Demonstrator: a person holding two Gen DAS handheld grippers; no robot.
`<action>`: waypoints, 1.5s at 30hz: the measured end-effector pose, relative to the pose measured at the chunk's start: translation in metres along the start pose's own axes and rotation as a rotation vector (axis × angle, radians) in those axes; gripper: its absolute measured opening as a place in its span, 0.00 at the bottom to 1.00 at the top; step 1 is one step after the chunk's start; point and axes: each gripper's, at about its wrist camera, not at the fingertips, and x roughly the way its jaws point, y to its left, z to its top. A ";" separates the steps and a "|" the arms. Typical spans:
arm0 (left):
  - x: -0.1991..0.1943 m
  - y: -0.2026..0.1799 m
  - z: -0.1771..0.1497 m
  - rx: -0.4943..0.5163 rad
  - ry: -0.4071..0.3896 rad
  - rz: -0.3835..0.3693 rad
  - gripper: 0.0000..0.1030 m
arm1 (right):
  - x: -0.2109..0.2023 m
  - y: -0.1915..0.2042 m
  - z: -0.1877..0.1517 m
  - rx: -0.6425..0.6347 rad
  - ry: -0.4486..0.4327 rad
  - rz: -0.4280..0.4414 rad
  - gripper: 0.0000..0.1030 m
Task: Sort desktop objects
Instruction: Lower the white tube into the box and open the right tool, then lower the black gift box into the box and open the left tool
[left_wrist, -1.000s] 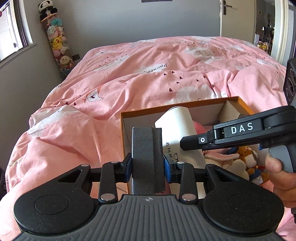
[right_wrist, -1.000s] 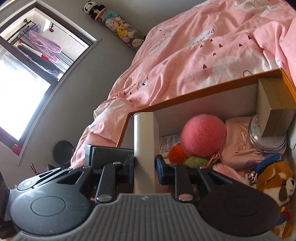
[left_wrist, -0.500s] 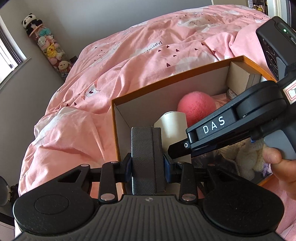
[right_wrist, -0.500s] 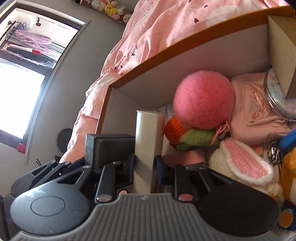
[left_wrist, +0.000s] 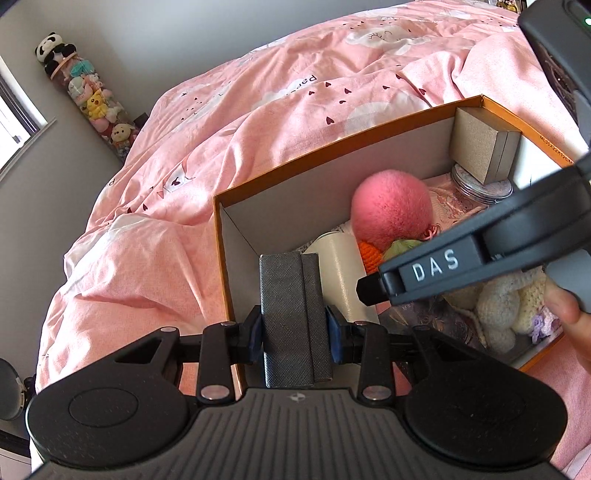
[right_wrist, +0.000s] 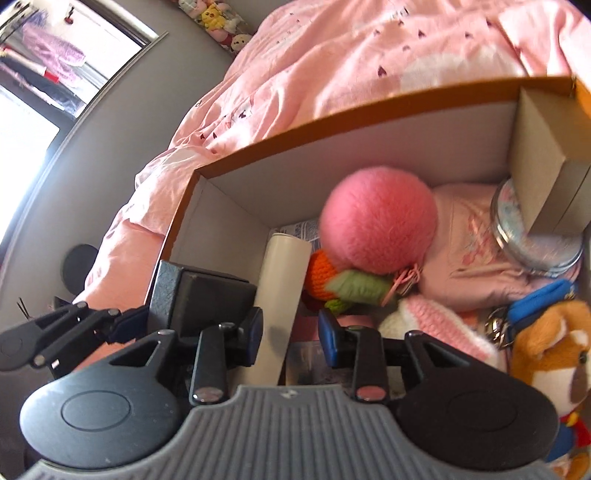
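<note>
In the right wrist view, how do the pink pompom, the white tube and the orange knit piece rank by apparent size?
1. Pink pompom
2. White tube, though it is nearer the camera, so this is unsure
3. Orange knit piece, partly hidden

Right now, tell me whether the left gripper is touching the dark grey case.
Touching. The left wrist view shows the left gripper with both blue pads pressed flat against the sides of the dark grey case, no gap on either side.

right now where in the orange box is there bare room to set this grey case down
Only the near-left corner of the orange box, between its left wall and the white tube. Beyond the pink pompom, toys, jar and small box crowd it.
</note>
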 end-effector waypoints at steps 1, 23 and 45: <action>-0.001 0.000 0.000 0.003 -0.003 0.002 0.39 | 0.001 0.001 -0.001 -0.009 0.008 0.014 0.25; -0.001 -0.018 -0.003 0.103 -0.029 0.052 0.39 | -0.057 -0.004 -0.013 -0.090 -0.170 -0.103 0.47; -0.019 -0.008 -0.009 0.050 -0.072 -0.096 0.56 | -0.042 -0.008 -0.008 -0.055 -0.091 -0.137 0.48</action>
